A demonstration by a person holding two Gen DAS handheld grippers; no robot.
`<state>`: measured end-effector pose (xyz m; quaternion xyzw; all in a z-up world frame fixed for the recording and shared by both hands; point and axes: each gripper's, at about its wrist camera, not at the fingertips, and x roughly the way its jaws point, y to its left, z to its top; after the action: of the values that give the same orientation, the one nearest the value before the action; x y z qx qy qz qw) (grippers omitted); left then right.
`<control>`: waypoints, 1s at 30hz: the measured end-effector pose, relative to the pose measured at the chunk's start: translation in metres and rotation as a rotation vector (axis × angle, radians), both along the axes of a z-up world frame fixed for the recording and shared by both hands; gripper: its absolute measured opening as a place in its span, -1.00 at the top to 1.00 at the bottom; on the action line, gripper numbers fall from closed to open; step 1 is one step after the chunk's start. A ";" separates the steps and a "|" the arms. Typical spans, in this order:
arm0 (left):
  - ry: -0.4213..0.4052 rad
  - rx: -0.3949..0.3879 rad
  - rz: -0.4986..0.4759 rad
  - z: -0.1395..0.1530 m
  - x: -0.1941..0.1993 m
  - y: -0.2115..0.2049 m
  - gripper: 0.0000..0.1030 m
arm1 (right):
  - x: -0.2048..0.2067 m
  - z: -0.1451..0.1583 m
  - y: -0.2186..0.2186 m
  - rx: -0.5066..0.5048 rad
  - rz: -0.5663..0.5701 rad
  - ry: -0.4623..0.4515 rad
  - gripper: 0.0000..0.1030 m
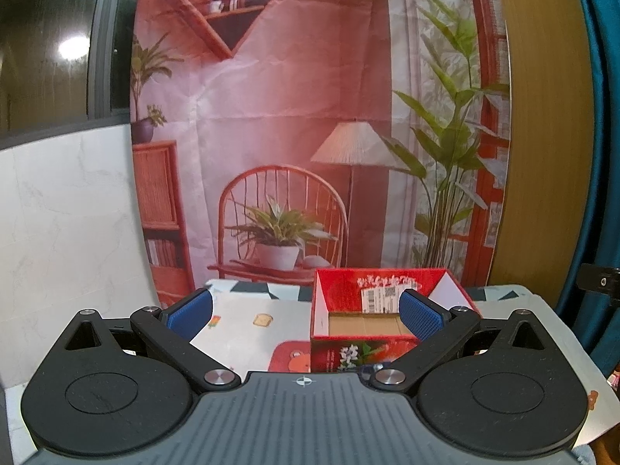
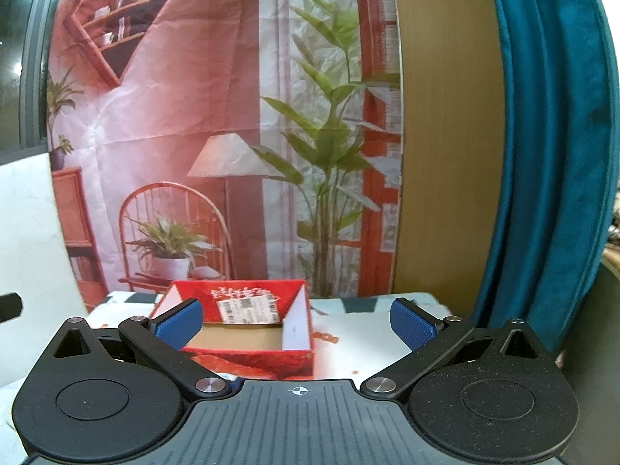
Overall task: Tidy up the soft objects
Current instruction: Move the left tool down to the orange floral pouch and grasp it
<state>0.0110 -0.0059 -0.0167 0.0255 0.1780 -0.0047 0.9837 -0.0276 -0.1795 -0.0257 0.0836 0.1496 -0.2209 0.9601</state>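
Hovering over the tabletop (image 1: 240, 310), the left tongs (image 1: 306, 314) are spread wide, grasping nothing, blue pads (image 1: 190, 316) well apart. Ahead of them and a little right stands an open red box (image 1: 337, 352), its cardboard floor bare; the right pad overlaps the box's right wall in the left wrist view. A white label (image 1: 381, 298) is stuck on the inner back wall.

The right tongs (image 2: 296, 323) are likewise released, holding nothing. The same box (image 2: 252, 360) lies ahead and to their left, the left pad (image 2: 180, 325) crossing its near left corner.

Under the box is a patterned cloth (image 1: 255, 319) with small cartoon prints. Behind the tabletop hangs a printed backdrop (image 1: 302, 116) of a chair, lamp and plants; further right a wooden panel (image 2: 441, 135), then a teal curtain (image 2: 550, 155). No soft objects can be seen in either view
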 end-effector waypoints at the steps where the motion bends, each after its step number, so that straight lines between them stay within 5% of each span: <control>1: 0.012 -0.004 -0.001 -0.004 0.004 0.000 -1.00 | 0.001 -0.003 -0.001 0.007 0.013 -0.008 -0.99; 10: 0.095 -0.059 -0.032 -0.048 0.030 0.010 -1.00 | 0.018 -0.055 -0.005 0.089 0.103 -0.061 -0.99; 15: 0.100 -0.118 -0.064 -0.075 0.039 0.018 -1.00 | 0.021 -0.086 0.007 -0.033 0.102 -0.144 -0.99; 30: 0.213 -0.086 -0.107 -0.165 0.070 0.007 -0.83 | 0.068 -0.190 -0.002 0.064 0.125 0.017 -0.99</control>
<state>0.0807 0.0007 -0.1819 -0.0081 0.2797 -0.0673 0.9577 0.0407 -0.1812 -0.2159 0.1030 0.1699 -0.1565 0.9675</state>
